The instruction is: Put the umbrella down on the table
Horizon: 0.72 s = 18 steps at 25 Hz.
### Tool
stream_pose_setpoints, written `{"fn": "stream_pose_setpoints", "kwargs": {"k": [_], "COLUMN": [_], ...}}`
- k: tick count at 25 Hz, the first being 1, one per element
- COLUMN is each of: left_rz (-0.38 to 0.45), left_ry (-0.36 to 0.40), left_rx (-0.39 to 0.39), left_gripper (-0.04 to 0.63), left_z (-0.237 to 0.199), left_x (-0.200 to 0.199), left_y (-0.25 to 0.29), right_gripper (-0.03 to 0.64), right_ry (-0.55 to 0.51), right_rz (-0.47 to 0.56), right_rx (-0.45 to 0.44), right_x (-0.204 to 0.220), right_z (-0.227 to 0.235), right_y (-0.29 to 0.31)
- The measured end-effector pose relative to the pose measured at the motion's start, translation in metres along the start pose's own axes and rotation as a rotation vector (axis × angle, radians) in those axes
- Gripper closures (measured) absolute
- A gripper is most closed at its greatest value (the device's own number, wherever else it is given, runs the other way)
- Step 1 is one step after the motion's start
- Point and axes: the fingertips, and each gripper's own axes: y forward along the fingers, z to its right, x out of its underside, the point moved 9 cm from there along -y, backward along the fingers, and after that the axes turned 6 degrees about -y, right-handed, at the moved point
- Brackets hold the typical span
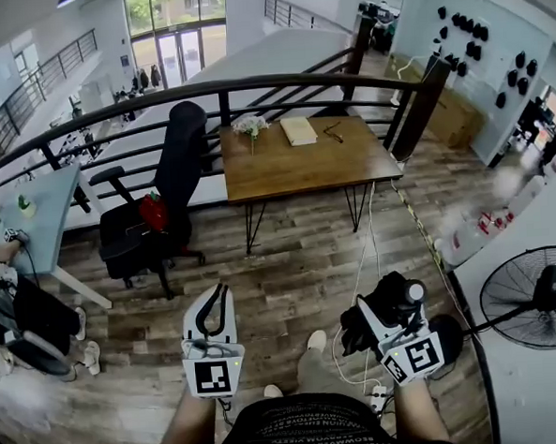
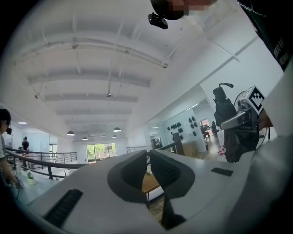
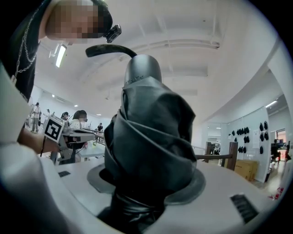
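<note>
Jaws on the right gripper point(image 3: 146, 183) clamp the folded umbrella point(image 3: 151, 128), while those on the left gripper point(image 2: 149, 160) sit together, empty.

The person wears a black T-shirt point(image 1: 305, 429) with pale lettering and pale shoes point(image 1: 316, 340). The white left gripper point(image 1: 214, 300) and right gripper point(image 1: 376, 321) each bear a black-and-white marker cube point(image 1: 213, 375).

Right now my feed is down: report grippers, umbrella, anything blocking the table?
Left gripper shut, empty. Right gripper shut on the folded dark-grey umbrella. Brown wooden table ahead, not reached; black office chair beside its left end.
</note>
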Motion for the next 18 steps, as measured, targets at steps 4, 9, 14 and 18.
{"fn": "stream_pose_setpoints", "kwargs": {"k": [4, 9, 14, 18], "left_rz": [0.004, -0.016, -0.033, -0.046], "left_ry": [0.029, 0.008, 0.021, 0.013], "left_rx": [0.004, 0.005, 0.009, 0.012], "left_gripper": [0.551, 0.551, 0.551, 0.551], "left_z": [-0.002, -0.003, -0.002, 0.003], "left_x": [0.003, 0.006, 0.011, 0.015], "left_y": [0.023, 0.065, 0.112, 0.148], "right_gripper": [0.350, 0.350, 0.350, 0.350], "right_ry": [0.001, -0.009, 0.027, 0.024], "right_rz": [0.005, -0.011, -0.002, -0.008], "right_rx": [-0.015, -0.029, -0.047, -0.059], "right_x": [0.009, 0.020, 0.027, 0.033], "right_z": [0.011, 0.036, 0.068, 0.095], "right_y": [0.019, 0.050, 0.086, 0.112]}}
